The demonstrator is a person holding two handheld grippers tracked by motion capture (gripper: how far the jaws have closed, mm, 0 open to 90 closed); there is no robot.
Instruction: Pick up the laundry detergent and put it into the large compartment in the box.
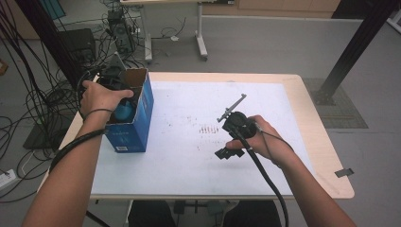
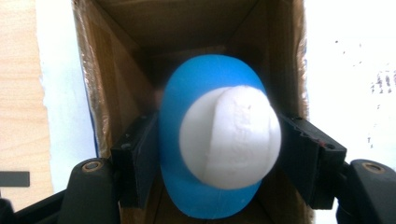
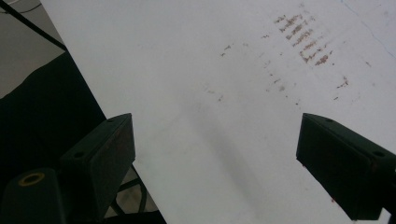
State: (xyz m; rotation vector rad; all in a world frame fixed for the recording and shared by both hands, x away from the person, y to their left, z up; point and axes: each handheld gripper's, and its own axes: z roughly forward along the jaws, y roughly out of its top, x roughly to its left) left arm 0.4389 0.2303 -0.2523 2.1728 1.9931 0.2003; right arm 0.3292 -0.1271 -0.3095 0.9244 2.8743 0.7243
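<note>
Left gripper [image 2: 217, 154] is seen lowered into the open top of a blue cardboard box [image 1: 135, 111] at the table's left edge, its jaws set on either side of a blue-and-white rounded object [image 2: 219, 140] and touching its flanks; the object sits between them inside the box. The left hand [image 1: 99, 97] is curled over the gripper from above, forearm angled up from the lower left. Brown inner walls of the box are noted close on both sides of the jaws, with little spare room.

Right gripper [image 3: 215, 163] is held low over the white table sheet [image 3: 187, 93], jaws spread wide with nothing between them. The right hand [image 1: 265, 139] is rested near the table's middle right. Faint brown marks [image 3: 303, 39] are seen ahead on the sheet; bare surface lies all around, and the sheet's near edge runs just beside one jaw.
</note>
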